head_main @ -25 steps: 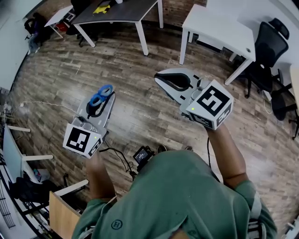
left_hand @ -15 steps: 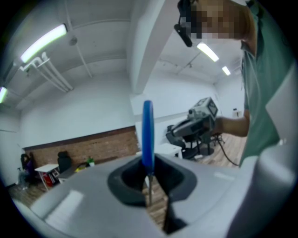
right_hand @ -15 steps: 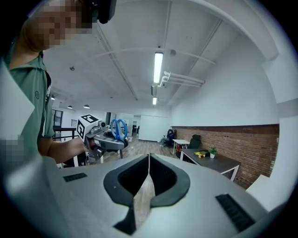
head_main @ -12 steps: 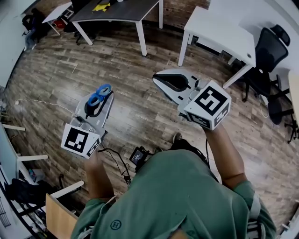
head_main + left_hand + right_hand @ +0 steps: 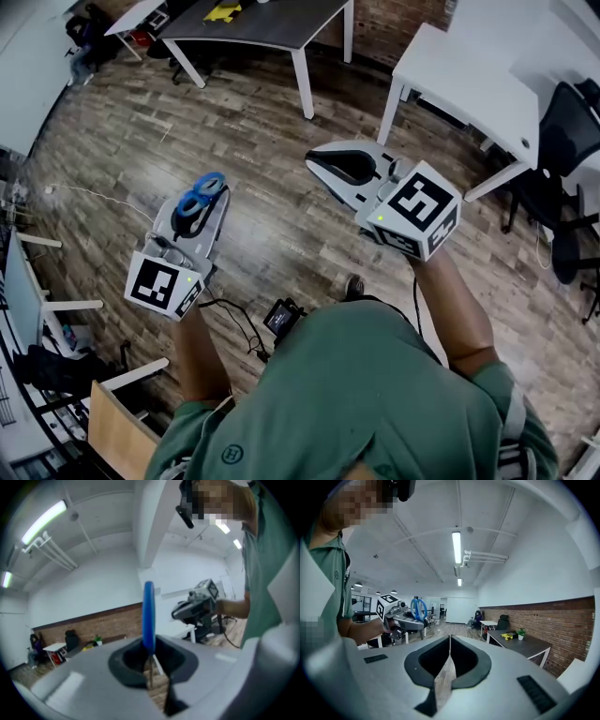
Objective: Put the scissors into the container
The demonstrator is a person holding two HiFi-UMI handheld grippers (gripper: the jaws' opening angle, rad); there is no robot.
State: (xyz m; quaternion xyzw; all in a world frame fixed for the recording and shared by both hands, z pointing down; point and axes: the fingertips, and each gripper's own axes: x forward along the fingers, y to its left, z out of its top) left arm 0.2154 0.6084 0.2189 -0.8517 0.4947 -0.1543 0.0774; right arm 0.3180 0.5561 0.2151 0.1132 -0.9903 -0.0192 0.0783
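Scissors [image 5: 202,190] with blue handles stick up out of my left gripper [image 5: 208,192], which is shut on their blades. In the left gripper view the blue handle [image 5: 149,616] stands edge-on between the closed jaws of the left gripper [image 5: 150,662]. The right gripper view shows the scissors [image 5: 418,609] and the left gripper [image 5: 404,619] off to the left. My right gripper [image 5: 317,159] is held higher on the right, shut with nothing in it; its jaws meet in its own view [image 5: 450,645]. No container is in view. Both grippers hang in the air above a wooden floor.
A dark table [image 5: 281,23] with a yellow object [image 5: 223,11] stands ahead, a white table [image 5: 469,75] to the right, and a black office chair [image 5: 567,131] beyond it. A white cable [image 5: 94,197] lies on the floor at left. A wooden chair [image 5: 117,436] is behind left.
The room has shifted in the head view, the tables sliding right and down, as the person moves. Both grippers keep about the same pose, the left still holding the scissors.
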